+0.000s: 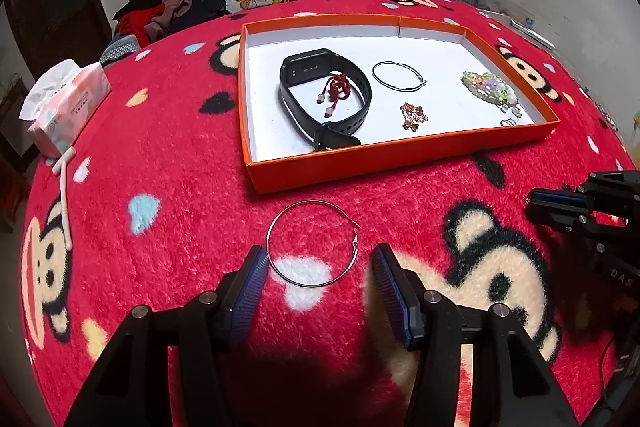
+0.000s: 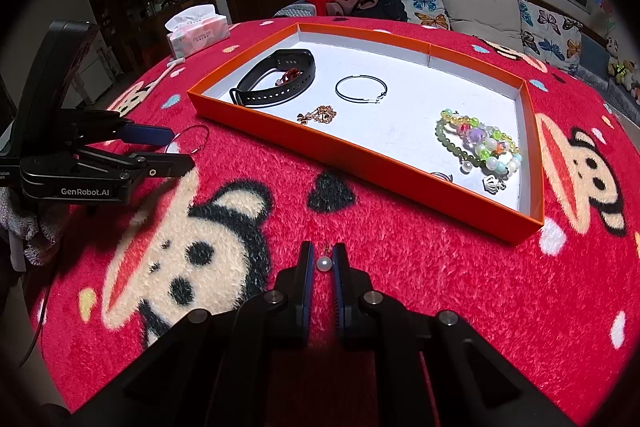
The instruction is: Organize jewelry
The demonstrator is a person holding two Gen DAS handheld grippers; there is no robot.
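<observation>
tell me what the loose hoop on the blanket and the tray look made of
Hoop earring: thin metal wire, probably, since it is dark, shiny and holds a clean circle. Tray: looks like cardboard, matte orange outside and white inside, with thin folded walls and a seam in the far one.

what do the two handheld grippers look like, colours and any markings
Both are black plastic with angular, cut-out finger arms, round silver bolts at the joints and ribbed dark blue pads. The left gripper, seen from the right wrist camera, has a boxy black body printed "GenRobot.AI" in white and a curved black handle. The right gripper shows white letters "DAS" on its side in the left wrist view.
</observation>
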